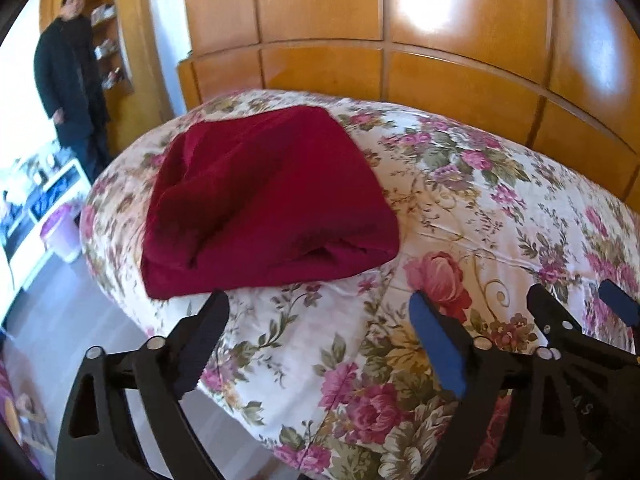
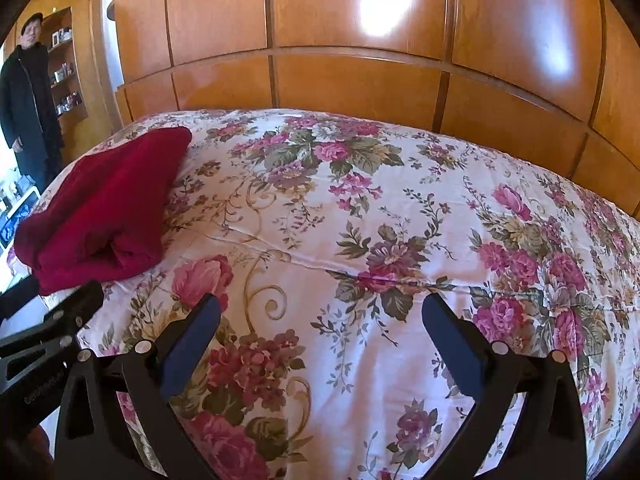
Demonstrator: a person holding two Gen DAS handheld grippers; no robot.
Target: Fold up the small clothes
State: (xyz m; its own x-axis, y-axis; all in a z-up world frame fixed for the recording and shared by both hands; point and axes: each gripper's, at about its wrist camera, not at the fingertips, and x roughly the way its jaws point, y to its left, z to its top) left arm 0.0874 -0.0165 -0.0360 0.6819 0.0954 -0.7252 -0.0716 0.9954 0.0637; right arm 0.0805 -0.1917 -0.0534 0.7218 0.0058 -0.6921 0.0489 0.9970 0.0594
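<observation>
A dark red garment point(image 1: 264, 196) lies folded into a thick bundle on the floral bedspread point(image 1: 460, 208) near the bed's left corner. It also shows at the left in the right wrist view point(image 2: 104, 208). My left gripper point(image 1: 320, 304) is open and empty, just short of the bundle's near edge. My right gripper point(image 2: 322, 308) is open and empty over bare bedspread point(image 2: 360, 220), to the right of the garment. The right gripper's fingers point(image 1: 548, 308) show at the right of the left wrist view.
A wooden panelled headboard wall point(image 1: 400, 60) runs behind the bed. A person in a dark coat point(image 1: 68, 76) stands at the far left by wooden shelves point(image 1: 110, 40). A white cabinet point(image 1: 44, 208) and a purple-lidded bin point(image 1: 60, 236) stand on the floor left of the bed.
</observation>
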